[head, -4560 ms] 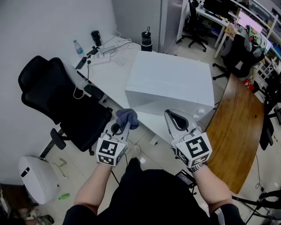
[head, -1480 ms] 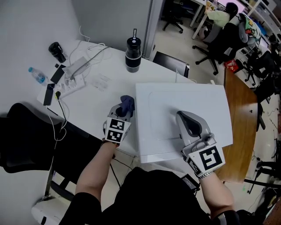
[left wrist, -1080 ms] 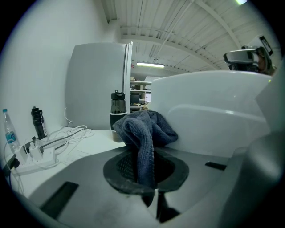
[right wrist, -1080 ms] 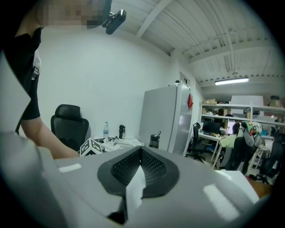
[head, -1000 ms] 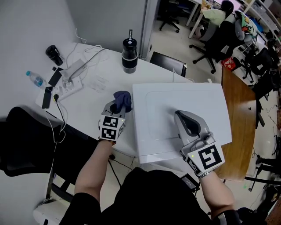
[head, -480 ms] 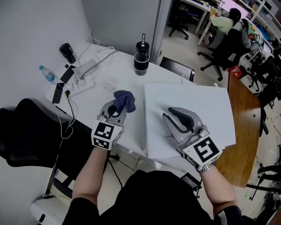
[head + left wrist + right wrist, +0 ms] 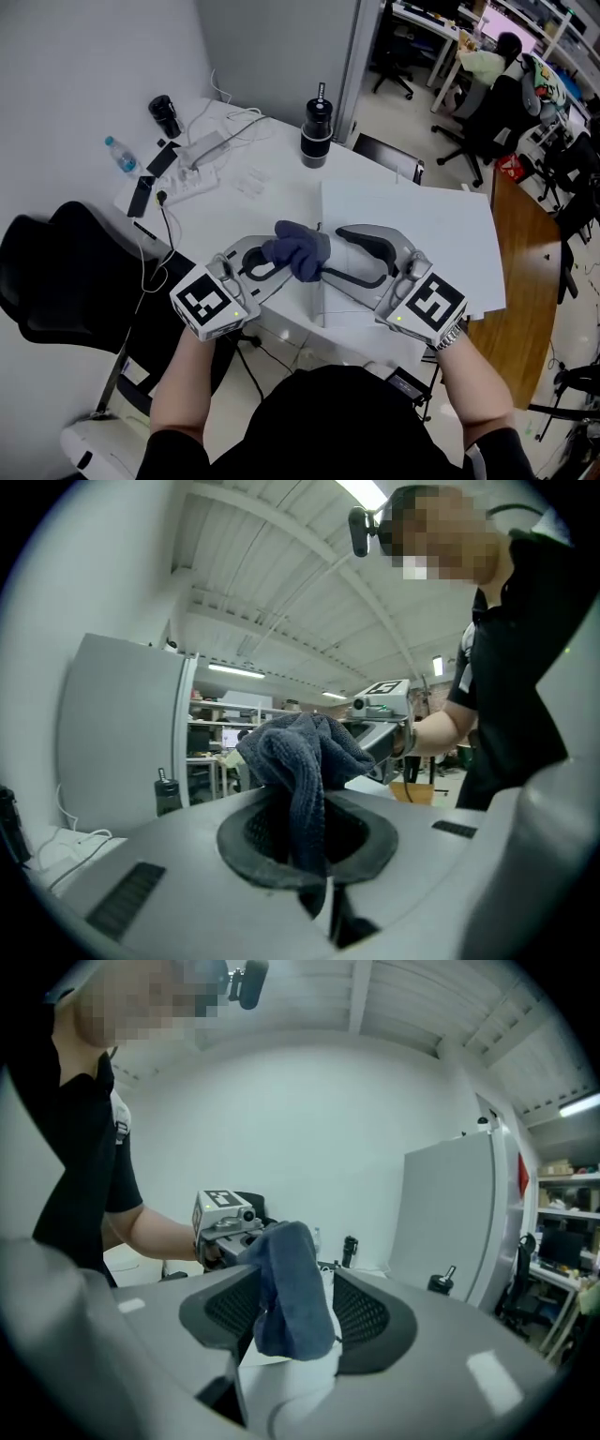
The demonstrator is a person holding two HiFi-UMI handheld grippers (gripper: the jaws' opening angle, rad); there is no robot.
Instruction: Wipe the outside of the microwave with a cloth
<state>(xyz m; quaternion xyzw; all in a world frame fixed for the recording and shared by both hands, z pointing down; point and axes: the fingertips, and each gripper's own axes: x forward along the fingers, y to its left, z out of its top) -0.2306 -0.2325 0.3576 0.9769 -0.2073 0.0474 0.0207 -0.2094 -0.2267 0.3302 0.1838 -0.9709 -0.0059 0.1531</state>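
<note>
White desk (image 7: 246,208), one microwave (image 7: 417,234), one cloth (image 7: 298,249) pinched in left gripper (image 7: 274,263) fingers, right gripper (image 7: 338,253) fingers just opening around it

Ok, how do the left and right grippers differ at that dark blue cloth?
The left gripper is shut on the dark blue cloth; the right gripper has just been opening its jaws, now wide around it, unclamped. Left reaches over the white table, right over the white microwave. Both point at the cloth.

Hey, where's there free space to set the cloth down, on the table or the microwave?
The microwave top is bare toward its far and right edges. On the table, a bare patch lies between the power strip and the microwave. The far-left corner is crowded: cables, water bottle.
</note>
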